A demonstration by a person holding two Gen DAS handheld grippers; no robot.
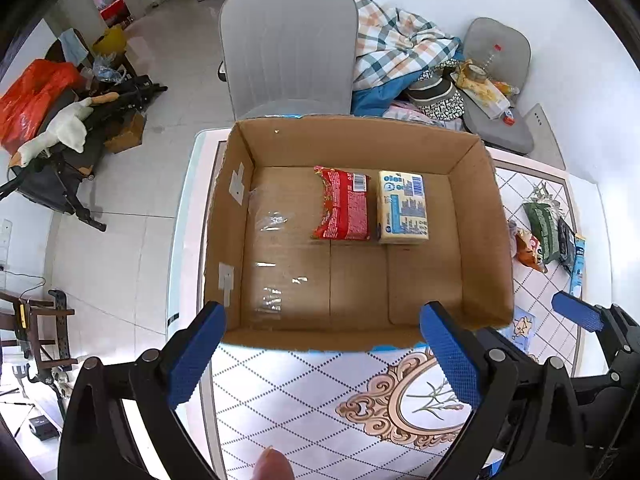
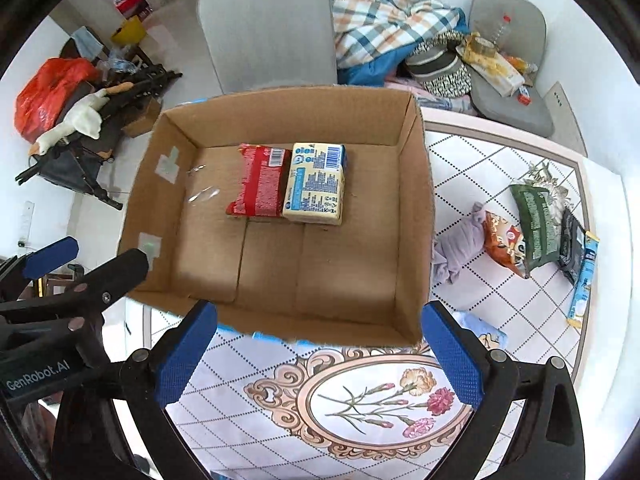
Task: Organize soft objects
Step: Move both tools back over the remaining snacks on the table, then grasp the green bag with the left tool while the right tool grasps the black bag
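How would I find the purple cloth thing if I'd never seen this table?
Start at the big cardboard box on the patterned table, then look just outside its right wall. There a row of packets lies on the table, and the purple cloth is the one nearest the box, touching an orange snack bag. It is the only crumpled fabric; everything beside it is shiny printed packaging.

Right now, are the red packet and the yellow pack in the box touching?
Touching. In the right wrist view the red packet and the yellow pack lie side by side in the box, their long edges meeting with no cardboard visible between.
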